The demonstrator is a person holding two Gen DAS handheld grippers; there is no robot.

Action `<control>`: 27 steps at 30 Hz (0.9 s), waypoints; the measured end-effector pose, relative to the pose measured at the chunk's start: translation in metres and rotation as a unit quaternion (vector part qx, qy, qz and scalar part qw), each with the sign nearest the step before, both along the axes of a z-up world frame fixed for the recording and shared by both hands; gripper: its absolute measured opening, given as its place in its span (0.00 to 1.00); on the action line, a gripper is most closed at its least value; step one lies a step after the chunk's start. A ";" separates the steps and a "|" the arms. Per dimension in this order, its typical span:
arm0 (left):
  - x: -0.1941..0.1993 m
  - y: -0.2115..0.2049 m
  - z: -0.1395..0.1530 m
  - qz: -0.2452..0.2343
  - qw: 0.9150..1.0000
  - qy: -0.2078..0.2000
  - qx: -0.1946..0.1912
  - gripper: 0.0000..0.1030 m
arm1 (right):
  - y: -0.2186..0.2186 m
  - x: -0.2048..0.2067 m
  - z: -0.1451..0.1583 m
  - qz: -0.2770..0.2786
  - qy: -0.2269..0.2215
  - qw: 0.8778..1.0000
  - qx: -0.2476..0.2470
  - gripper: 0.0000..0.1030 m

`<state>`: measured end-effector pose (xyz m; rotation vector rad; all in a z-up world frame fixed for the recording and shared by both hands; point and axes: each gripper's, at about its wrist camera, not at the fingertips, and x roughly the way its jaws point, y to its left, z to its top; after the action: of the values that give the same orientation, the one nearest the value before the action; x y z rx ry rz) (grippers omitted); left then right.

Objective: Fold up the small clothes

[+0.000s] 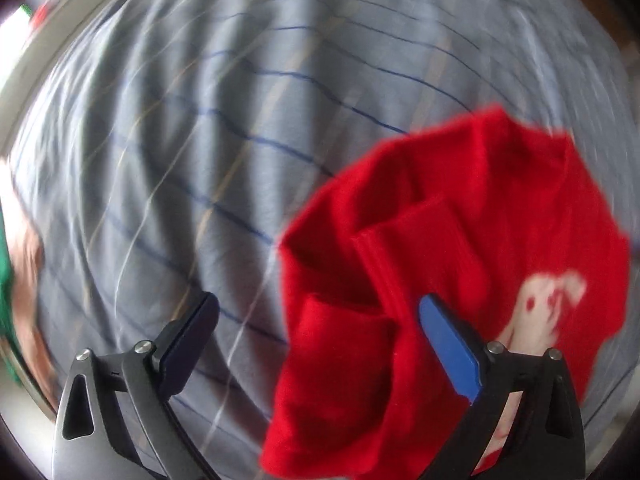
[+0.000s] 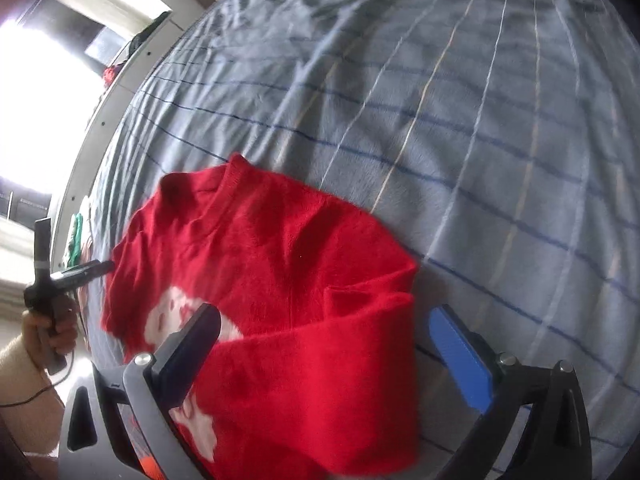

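A small red garment point(image 2: 280, 272) with a white print lies partly folded on the blue checked bedsheet point(image 2: 460, 120). In the right wrist view my right gripper point(image 2: 324, 324) is open, its jaws spread over the garment's near folded edge. In the left wrist view the garment point(image 1: 460, 240) lies at the lower right, blurred. My left gripper point(image 1: 318, 312) is open, with the red cloth's left edge between its fingers. The left gripper also shows in the right wrist view point(image 2: 90, 270), at the garment's far left edge, held by a hand.
The bedsheet point(image 1: 200, 140) fills most of both views, wrinkled. The bed's white edge point(image 2: 92, 128) runs along the left, with a bright window behind it. A green item point(image 2: 76, 236) lies near that edge.
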<state>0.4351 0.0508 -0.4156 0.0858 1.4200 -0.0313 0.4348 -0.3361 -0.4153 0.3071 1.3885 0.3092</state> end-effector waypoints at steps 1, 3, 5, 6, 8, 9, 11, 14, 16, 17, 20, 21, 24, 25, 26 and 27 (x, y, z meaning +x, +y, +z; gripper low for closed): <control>-0.001 -0.007 -0.001 -0.017 1.000 0.000 0.007 0.98 | 0.005 -0.001 -0.004 0.004 0.000 1.000 -0.009 1.00; -0.001 -0.014 -0.005 -0.032 0.999 0.006 0.023 0.98 | 0.010 -0.002 -0.011 0.007 0.003 0.999 -0.031 1.00; 0.002 -0.009 -0.011 -0.013 0.999 0.006 0.039 0.98 | 0.006 -0.001 -0.017 -0.013 0.012 0.999 -0.036 1.00; 0.005 -0.004 -0.014 0.004 0.999 0.010 0.034 0.98 | 0.002 0.001 -0.020 -0.023 0.018 0.999 -0.033 1.00; 0.006 0.005 -0.020 0.030 0.999 0.024 0.009 0.96 | -0.001 0.006 -0.027 -0.023 0.029 0.999 -0.014 0.96; 0.007 0.007 -0.022 0.038 0.999 0.030 -0.006 0.73 | 0.001 0.009 -0.031 -0.012 0.041 0.999 0.011 0.76; 0.006 0.000 -0.024 0.038 0.998 0.040 -0.034 0.16 | 0.008 0.012 -0.033 0.015 0.048 0.999 -0.011 0.09; 0.008 -0.014 -0.008 0.029 0.999 0.015 -0.009 0.10 | 0.017 0.018 -0.011 0.046 0.005 0.997 -0.063 0.10; 0.006 -0.010 0.008 0.047 0.999 -0.005 -0.015 0.09 | 0.019 0.023 0.017 0.053 -0.045 0.992 -0.107 0.10; 0.006 -0.005 0.018 0.059 0.998 -0.016 -0.021 0.09 | 0.020 0.025 0.028 0.053 -0.063 0.989 -0.122 0.09; 0.006 0.010 0.050 0.075 0.995 -0.057 -0.024 0.08 | 0.016 0.037 0.066 0.047 -0.121 0.979 -0.159 0.09; 0.008 0.015 0.065 0.083 0.993 -0.075 -0.030 0.08 | 0.013 0.043 0.078 0.038 -0.137 0.976 -0.165 0.09; 0.013 0.020 0.089 0.076 0.991 -0.108 -0.009 0.08 | 0.002 0.060 0.105 0.016 -0.166 0.971 -0.169 0.08; 0.016 0.024 0.090 0.068 0.992 -0.109 0.003 0.08 | 0.001 0.065 0.110 0.016 -0.168 0.970 -0.174 0.08; 0.018 0.029 0.087 0.065 0.992 -0.105 0.012 0.09 | 0.001 0.069 0.112 0.017 -0.165 0.970 -0.175 0.08; 0.020 0.032 0.081 0.064 0.994 -0.092 0.014 0.09 | 0.000 0.073 0.110 0.022 -0.155 0.972 -0.176 0.08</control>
<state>0.4554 0.0828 -0.3350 0.0192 1.2386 0.1006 0.5076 -0.3358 -0.3048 -0.0655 1.1156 0.1345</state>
